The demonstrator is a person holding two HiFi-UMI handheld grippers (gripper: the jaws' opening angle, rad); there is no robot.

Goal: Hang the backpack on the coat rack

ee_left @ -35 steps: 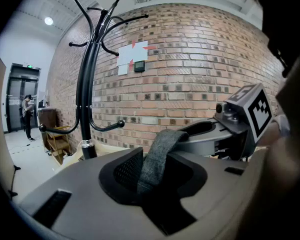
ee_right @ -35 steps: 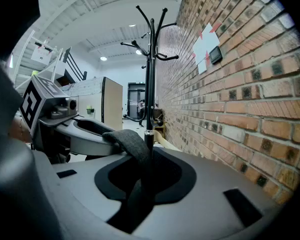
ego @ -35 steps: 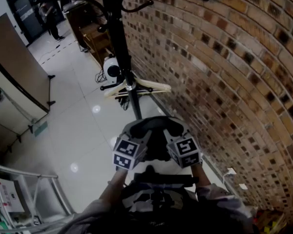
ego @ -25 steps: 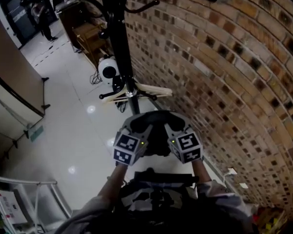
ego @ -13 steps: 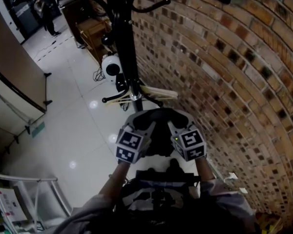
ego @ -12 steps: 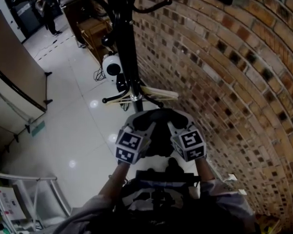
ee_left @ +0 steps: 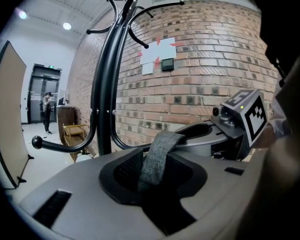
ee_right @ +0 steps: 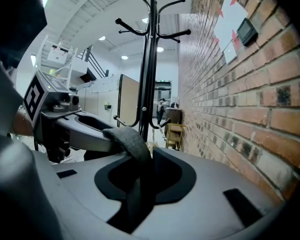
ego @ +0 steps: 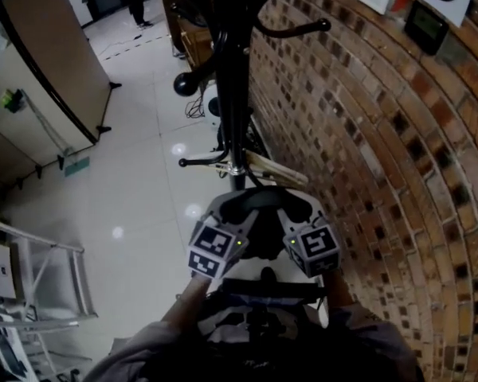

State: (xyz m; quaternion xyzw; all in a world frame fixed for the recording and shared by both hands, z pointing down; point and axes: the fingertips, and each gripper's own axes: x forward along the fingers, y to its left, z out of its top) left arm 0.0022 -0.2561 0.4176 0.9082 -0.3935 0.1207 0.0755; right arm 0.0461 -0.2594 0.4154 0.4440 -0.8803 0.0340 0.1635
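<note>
The black coat rack (ego: 233,94) stands against the brick wall, its curved hooks (ego: 303,29) spreading overhead. My left gripper (ego: 236,204) and right gripper (ego: 291,205) sit side by side just short of the pole and hold up the backpack (ego: 261,241), a dark mass between the marker cubes. Each is shut on the backpack's grey top strap. In the left gripper view the strap (ee_left: 157,151) arches out of my left gripper (ee_left: 152,171) toward the other gripper; the pole (ee_left: 106,99) rises just beyond. The right gripper view shows the strap (ee_right: 130,141) running into my right gripper (ee_right: 140,171).
The brick wall (ego: 382,157) runs close along the right. A wooden hanger (ego: 272,170) hangs low on the pole, with a white round device (ego: 212,106) behind. A tall board (ego: 48,78) and a metal frame (ego: 60,273) stand at the left on the shiny floor.
Both grippers, with the strap between them, have moved toward the coat rack. The pole is now nearer and its upper hooks have come into view overhead.
</note>
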